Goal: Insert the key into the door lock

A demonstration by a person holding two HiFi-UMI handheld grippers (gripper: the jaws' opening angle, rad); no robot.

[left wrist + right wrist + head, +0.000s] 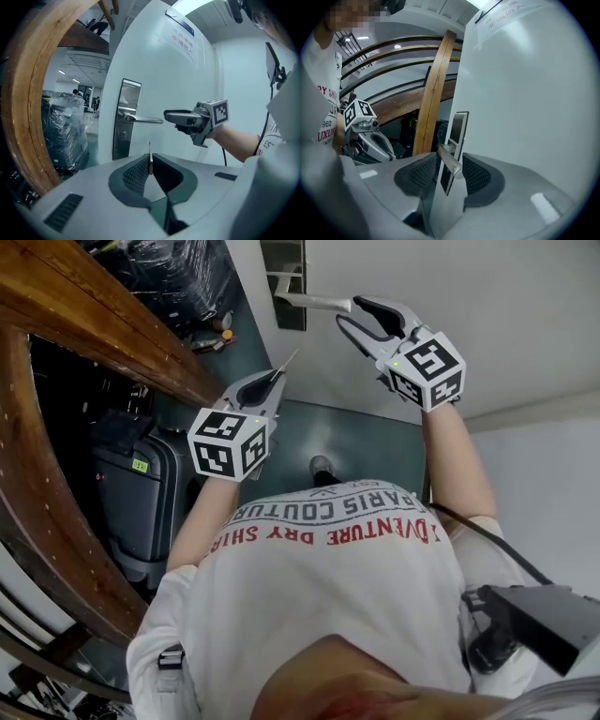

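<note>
My left gripper [272,381] [150,161] is shut on a thin metal key [286,362] [149,152], blade upright and pointing toward the white door [159,70]. It hangs short of the steel lock plate [126,93] [284,287], whose keyhole [123,135] sits below the lever handle [143,120] [314,302]. My right gripper [349,313] [168,116] [450,165] stands open at the free end of the handle [445,157]. That end lies between the jaws, with gaps to both pads. The left gripper [377,143] also shows in the right gripper view.
A curved wooden frame [94,315] [23,117] [436,93] rises left of the door. A black suitcase [141,493] and plastic-wrapped goods [61,126] stand beyond it. A paper notice [185,40] is taped high on the door.
</note>
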